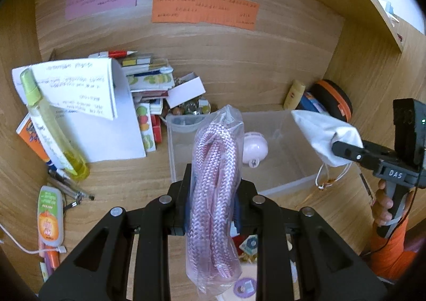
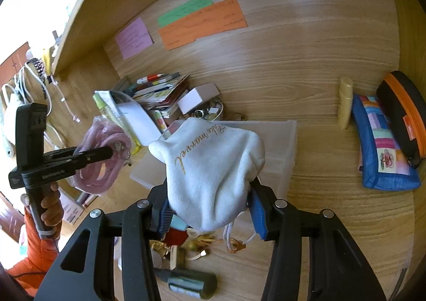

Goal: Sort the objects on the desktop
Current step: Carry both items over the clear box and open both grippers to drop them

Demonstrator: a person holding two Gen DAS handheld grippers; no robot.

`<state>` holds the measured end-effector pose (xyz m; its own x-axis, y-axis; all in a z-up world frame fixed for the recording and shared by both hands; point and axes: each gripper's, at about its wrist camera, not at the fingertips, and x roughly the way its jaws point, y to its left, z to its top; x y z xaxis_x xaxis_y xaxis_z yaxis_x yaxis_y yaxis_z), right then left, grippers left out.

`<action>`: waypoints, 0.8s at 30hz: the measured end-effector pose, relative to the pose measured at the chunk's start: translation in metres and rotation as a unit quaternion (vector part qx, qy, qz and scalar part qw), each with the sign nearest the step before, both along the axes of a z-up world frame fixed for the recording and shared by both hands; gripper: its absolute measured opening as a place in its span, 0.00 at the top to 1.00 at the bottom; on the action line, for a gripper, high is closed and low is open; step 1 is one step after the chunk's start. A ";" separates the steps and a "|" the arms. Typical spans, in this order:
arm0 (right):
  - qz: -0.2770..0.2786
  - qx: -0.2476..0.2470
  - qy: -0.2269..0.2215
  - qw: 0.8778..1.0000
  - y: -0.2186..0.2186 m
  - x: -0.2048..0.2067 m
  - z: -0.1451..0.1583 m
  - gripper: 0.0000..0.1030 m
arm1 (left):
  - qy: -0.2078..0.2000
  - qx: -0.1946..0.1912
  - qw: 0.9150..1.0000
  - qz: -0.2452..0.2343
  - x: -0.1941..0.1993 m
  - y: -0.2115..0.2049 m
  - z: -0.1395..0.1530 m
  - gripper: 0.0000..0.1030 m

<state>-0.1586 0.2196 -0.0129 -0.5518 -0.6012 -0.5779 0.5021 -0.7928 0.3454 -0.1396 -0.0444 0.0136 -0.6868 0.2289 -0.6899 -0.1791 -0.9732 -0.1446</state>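
Bagged rope [image 1: 215, 168] in left gripper [image 1: 211, 210]; pouch [image 2: 213, 168] in right gripper [image 2: 210, 210].

Wooden bench [image 2: 332, 221] with a clear box [image 2: 282, 152] in the middle, blue pouch [image 2: 383, 157] right of it, papers [image 1: 101, 120] left.

Left hand-held gripper [image 1: 213, 210] clamped tight, right hand-held gripper [image 2: 210, 210] closed partway; both angled downward.

A home study nook: a wood-grain bench [image 1: 239, 82] cluttered with stationery, coloured paper notes [image 1: 205, 9] stuck on its back panel.
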 end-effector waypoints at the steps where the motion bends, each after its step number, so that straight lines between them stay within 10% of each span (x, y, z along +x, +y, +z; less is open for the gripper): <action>1: -0.001 0.001 -0.001 1.000 0.000 -0.003 -0.001 0.57 | 0.000 0.001 1.000 0.001 -0.003 0.000 0.000 0.77; 24: -0.031 0.066 -0.021 0.997 -0.025 -0.057 -0.037 0.56 | -0.051 -0.014 0.999 0.012 -0.085 0.017 -0.043 0.77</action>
<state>-0.2159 0.1951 -0.0495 -0.5592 -0.4840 -0.6731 0.4384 -0.8617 0.2554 -0.2243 -0.0279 -0.0290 -0.6177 0.1933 -0.7623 -0.1423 -0.9808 -0.1334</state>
